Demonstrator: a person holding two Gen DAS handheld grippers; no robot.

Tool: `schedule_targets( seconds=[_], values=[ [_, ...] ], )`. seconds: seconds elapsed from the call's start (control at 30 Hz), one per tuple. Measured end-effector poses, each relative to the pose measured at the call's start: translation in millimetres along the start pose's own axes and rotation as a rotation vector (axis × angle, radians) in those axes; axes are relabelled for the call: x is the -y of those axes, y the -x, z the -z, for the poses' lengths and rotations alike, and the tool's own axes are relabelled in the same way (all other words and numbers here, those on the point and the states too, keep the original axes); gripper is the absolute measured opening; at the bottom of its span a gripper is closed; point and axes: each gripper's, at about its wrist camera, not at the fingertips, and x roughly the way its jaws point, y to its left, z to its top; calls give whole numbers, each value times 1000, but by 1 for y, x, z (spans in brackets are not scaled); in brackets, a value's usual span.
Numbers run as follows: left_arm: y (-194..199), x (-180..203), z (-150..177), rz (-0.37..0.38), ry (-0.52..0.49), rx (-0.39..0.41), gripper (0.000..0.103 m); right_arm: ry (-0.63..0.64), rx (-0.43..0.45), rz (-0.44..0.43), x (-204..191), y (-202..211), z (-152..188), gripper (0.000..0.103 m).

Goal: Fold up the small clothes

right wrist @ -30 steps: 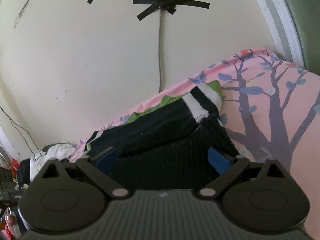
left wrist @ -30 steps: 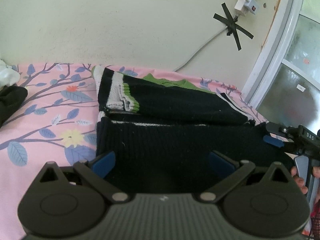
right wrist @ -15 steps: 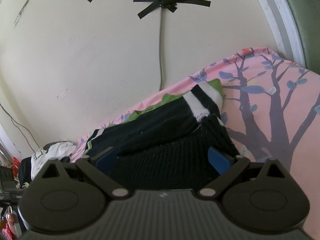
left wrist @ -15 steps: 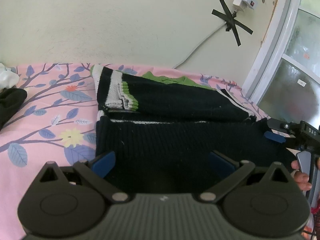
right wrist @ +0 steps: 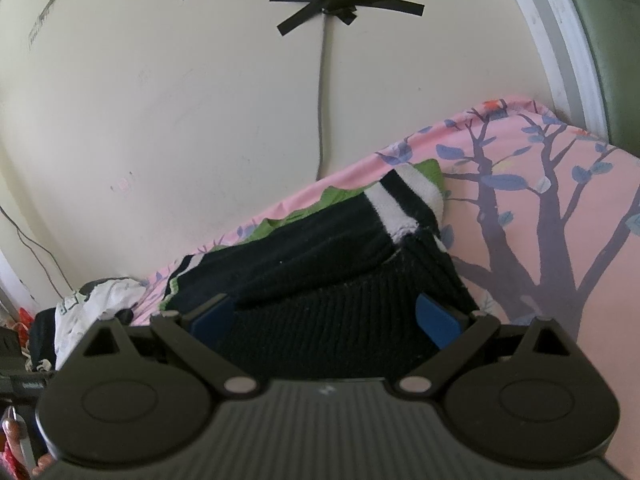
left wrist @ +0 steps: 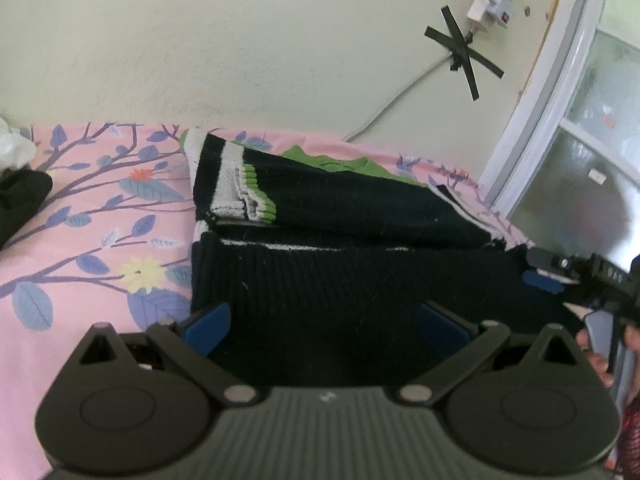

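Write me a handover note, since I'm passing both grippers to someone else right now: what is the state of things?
Left gripper: open, over the near edge of the black knit sweater.
Right gripper: open, at the sweater's other end.
The sweater lies on the pink floral sheet, sleeves with white and green cuffs already folded across the body.
Left: probably the final fold of the body.

Black knit sweater [left wrist: 360, 280]: near hem hidden behind the left gripper [left wrist: 324, 320] body. Green garment [left wrist: 332, 162]: mostly covered by the sweater, kind unreadable. Dark cloth [left wrist: 20, 200], left of sweater: cut off by frame edge. Right gripper [left wrist: 540, 274], at sweater's right end: partly out of frame, jaw state unclear.
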Motion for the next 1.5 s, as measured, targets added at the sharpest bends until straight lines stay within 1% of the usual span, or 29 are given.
schedule_targets(
  seconds=[0.27, 0.37, 0.43, 0.5, 0.57, 0.97, 1.03, 1.17, 1.2, 1.27, 1.37, 1.43, 1.5],
  values=[
    [0, 2, 0, -6, -5, 0, 103, 6, 0, 6, 0, 1, 0, 91],
    [0, 2, 0, 0, 1, 1, 103, 29, 27, 62, -6, 7, 3, 84],
    [0, 2, 0, 1, 1, 2, 103, 42, 55, 105, -8, 11, 4, 75],
    [0, 3, 1, -3, -3, 1, 103, 41, 69, 147, -9, 12, 5, 62],
    [0, 4, 1, -11, -13, -1, 103, 29, 66, 168, -7, 11, 5, 58],
    [-2, 6, 1, -26, -34, -6, 103, 35, 55, 178, -7, 9, 6, 61],
    [-2, 7, 1, -28, -36, -7, 103, 34, 68, 176, -7, 10, 6, 60],
    [-2, 8, 1, -33, -42, -8, 103, 26, 148, 161, -6, 22, 9, 68],
    [-2, 8, 2, -32, -41, -7, 103, 16, 148, 165, -4, 22, 9, 71],
    [-2, 9, 2, -33, -42, -7, 103, 6, 125, 165, -2, 18, 7, 72],
    [-2, 9, 2, -36, -45, -7, 103, 20, 103, 162, -4, 15, 7, 76],
    [-3, 9, 2, -36, -47, -8, 103, 24, 87, 156, -3, 13, 6, 76],
    [-1, 7, 1, -24, -40, -10, 103, 1, 69, 143, 1, 15, 1, 72]
  ],
)
